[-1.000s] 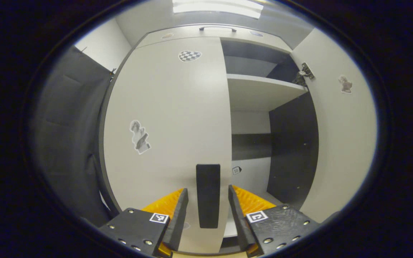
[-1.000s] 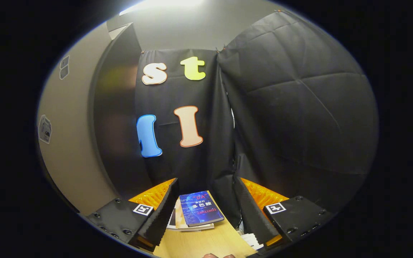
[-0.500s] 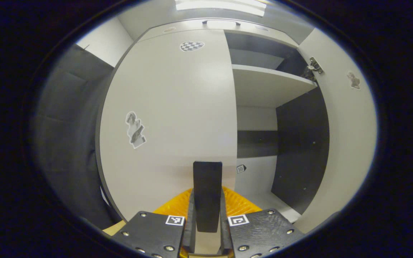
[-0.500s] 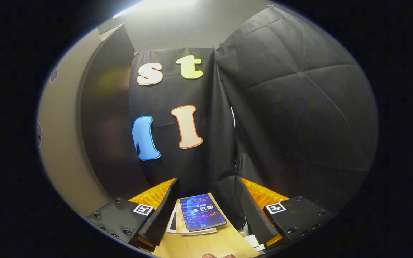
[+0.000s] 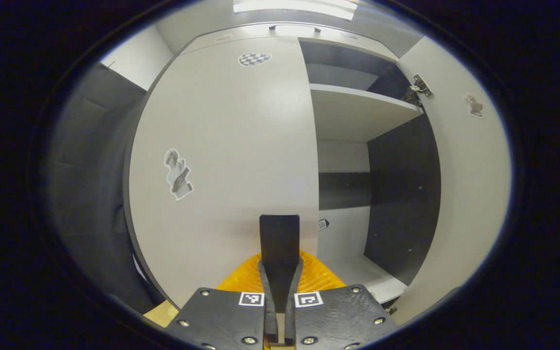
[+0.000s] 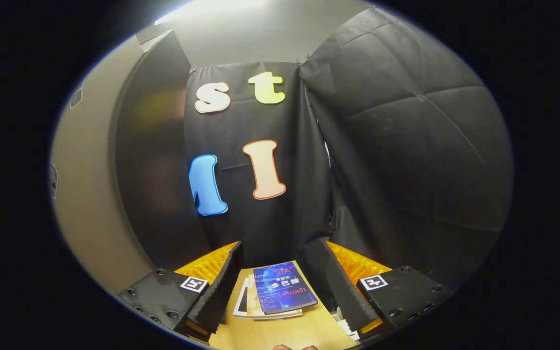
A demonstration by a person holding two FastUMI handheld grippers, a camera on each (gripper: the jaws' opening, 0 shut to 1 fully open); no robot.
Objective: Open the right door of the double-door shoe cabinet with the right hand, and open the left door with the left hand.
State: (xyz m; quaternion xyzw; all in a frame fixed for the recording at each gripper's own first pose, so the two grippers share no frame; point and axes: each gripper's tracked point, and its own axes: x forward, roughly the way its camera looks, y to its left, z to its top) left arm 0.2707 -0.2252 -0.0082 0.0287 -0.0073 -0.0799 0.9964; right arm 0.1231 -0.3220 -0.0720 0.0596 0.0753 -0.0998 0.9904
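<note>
Left gripper [image 5: 280, 296]: its two black fingers are drawn in to a narrow gap and pinch the lower end of the black handle [image 5: 280, 243] from both sides, seen in the left gripper view.
Black handle: a flat upright bar on the left door [image 5: 226, 160], near that door's inner edge; its upper part stands clear above the fingertips, its lower end sits between them.
Left door: pale grey, closed or nearly so, facing the camera; whether it has left the frame cannot be told.
Right door [image 5: 469, 194]: swung wide, its pale inner face at the right of the left gripper view, a metal hinge [image 5: 418, 87] near its top.
Cabinet interior [image 5: 353, 121]: exposed between the two doors; a pale shelf above, dark side wall, pale floor panel below.
Markings, left door: a checkered sticker [image 5: 254, 59] near the top and a grey figure sticker [image 5: 178, 174] at mid-height; neither carries legible writing.
Markings, elsewhere: a small tag [image 5: 323, 224] on the back panel and a small sticker [image 5: 473, 105] on the right door, too small to read.
Fiducial tags [image 5: 252, 299]: square black-and-white patterns on both gripper bodies.
Right gripper [image 6: 272, 287]: jaws spread wide, nothing between them; it points at the booth's black cloth [image 6: 406, 146], well away from the doors.
Blue book [image 6: 284, 294]: lies on a small stack on a wooden table [image 6: 280, 333], beyond the right fingertips; cover text too blurred to transcribe.
Cabinet side [image 6: 148, 165]: dark panel at the left of the right gripper view.
</note>
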